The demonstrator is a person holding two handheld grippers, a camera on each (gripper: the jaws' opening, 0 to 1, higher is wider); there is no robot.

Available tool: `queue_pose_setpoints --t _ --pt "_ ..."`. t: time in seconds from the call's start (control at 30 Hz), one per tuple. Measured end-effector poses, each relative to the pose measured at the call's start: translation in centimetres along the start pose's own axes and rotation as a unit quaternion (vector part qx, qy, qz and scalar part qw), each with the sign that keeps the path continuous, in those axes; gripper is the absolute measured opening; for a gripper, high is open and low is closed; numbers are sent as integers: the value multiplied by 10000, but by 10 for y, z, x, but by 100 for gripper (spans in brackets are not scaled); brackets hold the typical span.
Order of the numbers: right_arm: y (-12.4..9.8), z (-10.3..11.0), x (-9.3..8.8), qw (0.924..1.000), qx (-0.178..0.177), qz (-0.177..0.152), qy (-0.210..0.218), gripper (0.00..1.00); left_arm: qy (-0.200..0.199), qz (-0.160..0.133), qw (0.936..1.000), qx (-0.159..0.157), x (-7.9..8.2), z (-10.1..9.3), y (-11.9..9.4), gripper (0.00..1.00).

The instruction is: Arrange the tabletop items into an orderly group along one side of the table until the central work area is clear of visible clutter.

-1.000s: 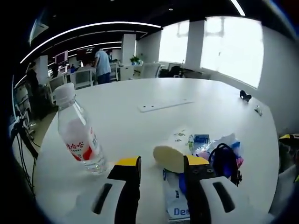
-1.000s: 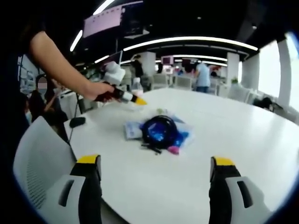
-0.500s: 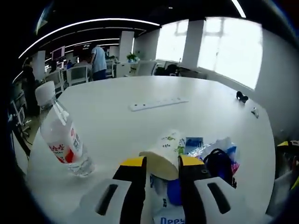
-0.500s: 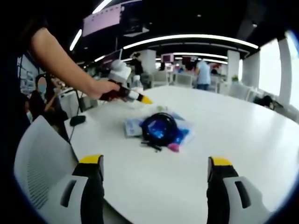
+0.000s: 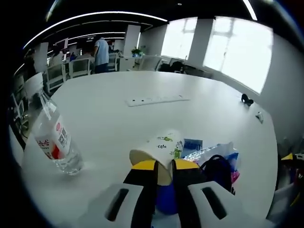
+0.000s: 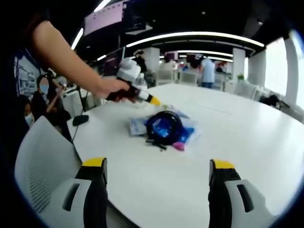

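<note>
A white paper cup [image 5: 159, 148] with a green print lies on its side on the white table [image 5: 142, 118]. My left gripper [image 5: 164, 166] is shut on the cup's rim, one yellow-tipped jaw on each side. Just right of the cup lies a pile: blue packets [image 5: 192, 146] and a black cable coil [image 5: 216, 167]. A clear water bottle [image 5: 51, 138] with a red label stands to the left. In the right gripper view, a hand holds the left gripper [image 6: 153, 100] over the coil [image 6: 164, 127]. My right gripper [image 6: 157, 166] stands open, well short of the pile.
A white power strip [image 5: 156, 99] lies farther out on the table. Two small dark items [image 5: 246, 98] sit near the far right edge. A black mouse-like object [image 6: 80, 119] rests by the table edge. A white chair [image 6: 40, 154] stands at the left.
My left jaws have moved in around the paper cup's rim and closed on it. The right gripper has stayed open and hardly shifted.
</note>
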State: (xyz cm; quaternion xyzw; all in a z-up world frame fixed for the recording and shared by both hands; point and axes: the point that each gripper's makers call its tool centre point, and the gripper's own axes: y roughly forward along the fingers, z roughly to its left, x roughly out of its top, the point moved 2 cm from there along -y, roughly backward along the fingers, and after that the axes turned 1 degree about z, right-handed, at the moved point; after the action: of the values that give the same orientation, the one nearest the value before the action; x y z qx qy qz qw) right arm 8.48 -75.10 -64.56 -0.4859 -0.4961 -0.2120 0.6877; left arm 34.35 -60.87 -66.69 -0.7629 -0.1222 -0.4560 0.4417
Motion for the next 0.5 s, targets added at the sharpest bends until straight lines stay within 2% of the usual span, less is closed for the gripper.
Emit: queue_pose_setpoints --t 0.3,0.5 --pt "2 6 -5 9997 182 157 0 85 -4 -19 9999 147 6 3 -8 1" --pt "0 3 0 9998 148 -18 109 85 -3 -60 9996 278 13 4 -20 0"
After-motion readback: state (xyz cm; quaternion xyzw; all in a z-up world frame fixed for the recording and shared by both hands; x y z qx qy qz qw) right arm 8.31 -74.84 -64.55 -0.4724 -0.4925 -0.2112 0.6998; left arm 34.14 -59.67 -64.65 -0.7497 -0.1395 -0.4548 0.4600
